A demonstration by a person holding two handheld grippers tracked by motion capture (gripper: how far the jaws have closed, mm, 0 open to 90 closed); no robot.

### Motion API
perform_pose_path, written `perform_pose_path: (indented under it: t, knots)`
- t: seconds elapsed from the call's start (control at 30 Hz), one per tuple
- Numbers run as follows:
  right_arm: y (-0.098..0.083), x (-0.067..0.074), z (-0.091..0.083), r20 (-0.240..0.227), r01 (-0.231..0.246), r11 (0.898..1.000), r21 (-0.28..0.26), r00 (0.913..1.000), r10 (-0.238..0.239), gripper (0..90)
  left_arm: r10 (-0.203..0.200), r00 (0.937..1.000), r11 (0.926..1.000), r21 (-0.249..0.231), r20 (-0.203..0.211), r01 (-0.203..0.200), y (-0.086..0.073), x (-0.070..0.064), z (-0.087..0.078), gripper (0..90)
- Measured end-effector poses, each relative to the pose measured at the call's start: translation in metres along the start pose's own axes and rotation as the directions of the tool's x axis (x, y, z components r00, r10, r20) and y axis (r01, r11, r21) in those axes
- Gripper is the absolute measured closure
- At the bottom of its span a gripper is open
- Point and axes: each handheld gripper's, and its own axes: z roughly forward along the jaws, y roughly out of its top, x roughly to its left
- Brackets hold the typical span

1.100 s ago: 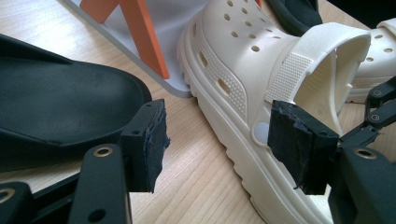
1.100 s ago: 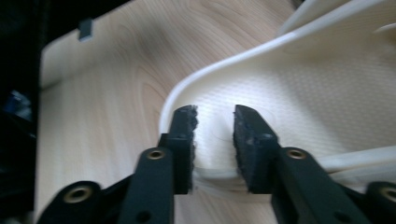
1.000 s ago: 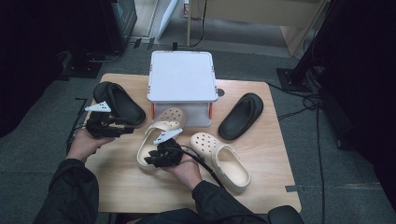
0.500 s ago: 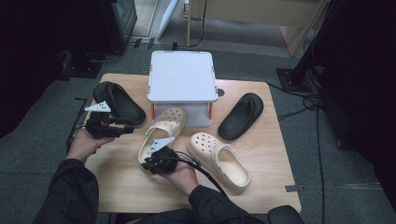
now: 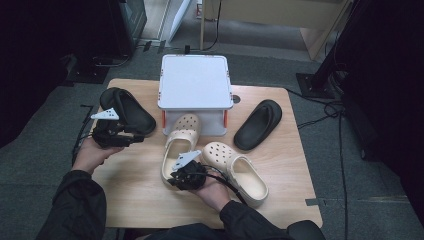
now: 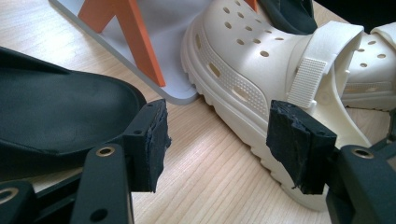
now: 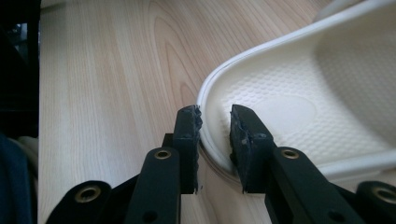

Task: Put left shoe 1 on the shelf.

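Note:
Two cream clogs lie in front of a white box (image 5: 194, 82). My right gripper (image 5: 175, 172) (image 7: 215, 126) is shut on the heel rim of the left cream clog (image 5: 180, 142) (image 7: 289, 93), one pad outside the rim and one inside. Its jaws have just been closing onto that rim, then eased slightly. The other cream clog (image 5: 240, 172) lies to its right. My left gripper (image 5: 137, 139) (image 6: 217, 140) hangs open over bare wood, with nothing between its pads. It sits between a black slipper (image 5: 127, 107) (image 6: 56, 107) and the left cream clog's side (image 6: 243, 60).
A second black slipper (image 5: 260, 125) lies at the right of the wooden table (image 5: 140, 200). The white box stands on orange legs (image 6: 135, 32) at the back middle. Grey carpet and cables surround the table; dark furniture stands behind.
My right gripper slid from beside the clogs to the left clog's heel and closed on its rim. The heel has swung a little to the right. The left hand stayed put.

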Motion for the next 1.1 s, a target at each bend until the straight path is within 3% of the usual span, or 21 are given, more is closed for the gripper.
perform_pose_path:
  t: [0.13,0.2,0.23,0.33,0.63,0.7,0.8,0.9,1.0,1.1]
  knots:
    - [-0.004,-0.005,-0.011,-0.014,-0.054,0.998,-0.037,0.9985,0.054,67.4,0.004,1.0,1.0,-0.003,0.0,-0.004,0.002,-0.002,0.001,38.8]
    - [-0.003,-0.007,-0.015,-0.004,-0.054,0.997,-0.058,0.9986,0.054,65.7,0.006,1.0,1.0,-0.003,0.0,-0.006,0.004,-0.002,0.001,38.8]
    - [0.002,-0.012,-0.025,0.024,-0.068,0.992,-0.106,0.9972,0.07,62.8,0.008,1.0,0.9999,-0.011,0.005,-0.008,0.006,-0.004,0.001,38.8]
    - [0.008,-0.02,-0.036,0.067,-0.087,0.985,-0.149,0.993,0.097,60.3,0.014,0.9999,0.9999,-0.009,0.007,-0.014,0.007,-0.006,0.002,38.8]
    - [0.018,-0.049,-0.07,0.174,-0.137,0.947,-0.29,0.9657,0.193,56.7,0.008,0.9999,1.0,-0.006,0.011,-0.008,0.006,-0.004,0.001,38.8]
    - [0.019,-0.055,-0.071,0.191,-0.145,0.948,-0.283,0.9602,0.204,57.0,0.005,0.9999,1.0,-0.006,0.011,-0.005,0.005,-0.004,0.002,38.8]
    - [0.021,-0.064,-0.067,0.182,-0.157,0.954,-0.254,0.9613,0.206,64.7,0.007,0.9999,1.0,-0.003,0.012,-0.006,0.005,-0.004,0.002,38.8]
    - [0.023,-0.07,-0.063,0.206,-0.151,0.959,-0.241,0.9572,0.203,71.6,0.003,0.9999,1.0,-0.004,0.013,-0.003,0.005,-0.004,0.002,38.7]
    - [0.026,-0.08,-0.061,0.205,-0.174,0.955,-0.24,0.9525,0.225,70.5,0.003,0.9999,1.0,0.006,0.015,-0.003,0.004,-0.003,0.003,38.6]
    - [0.028,-0.09,-0.055,0.192,-0.208,0.957,-0.201,0.9498,0.247,67.0,0.0,0.9999,1.0,0.005,0.016,0.0,0.004,-0.003,0.003,38.6]
